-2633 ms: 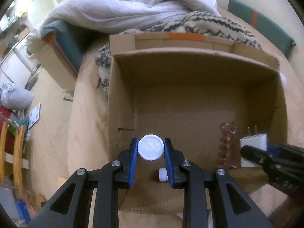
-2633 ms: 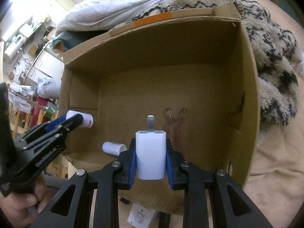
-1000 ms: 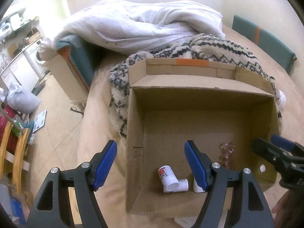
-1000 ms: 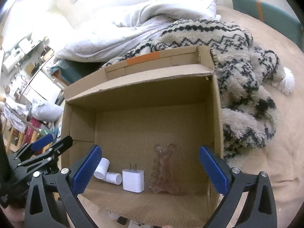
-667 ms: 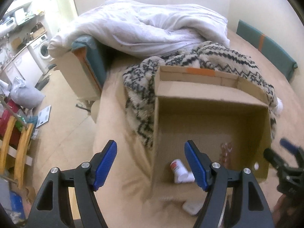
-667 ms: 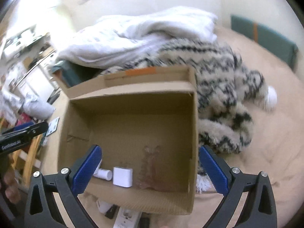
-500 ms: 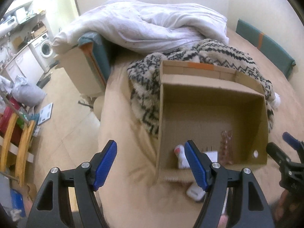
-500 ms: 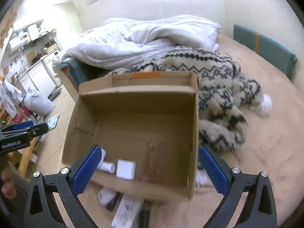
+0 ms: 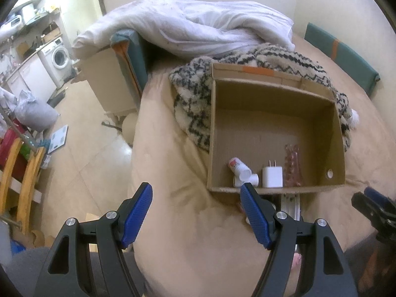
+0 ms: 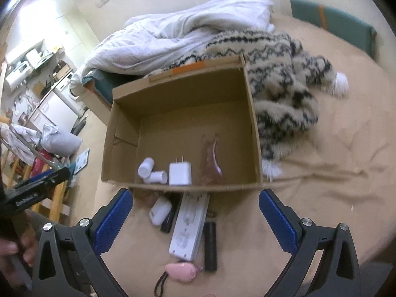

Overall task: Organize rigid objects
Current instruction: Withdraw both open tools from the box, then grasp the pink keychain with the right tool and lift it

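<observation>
Leftmost, the left gripper (image 9: 196, 208) hangs with fingers spread wide, holding nothing, above the beige bedcover (image 9: 173, 168). Inside the cardboard box (image 10: 118, 113), against its near wall, lie two white pill bottles (image 10: 151, 172), a white plug adapter (image 10: 180, 174) and a translucent pink hair clip (image 10: 210, 163). Before the box lie a white power strip (image 10: 189, 227) and a black cylinder (image 10: 210, 246). Rightmost, the right gripper (image 10: 195, 216) likewise gapes wide, empty.

Brown cardboard box (image 10: 255, 128) holds white charger (image 10: 180, 174); black-and-cream zigzag blanket (image 10: 284, 79), white duvet (image 10: 178, 37), blue gripper pads (image 10: 111, 220).
</observation>
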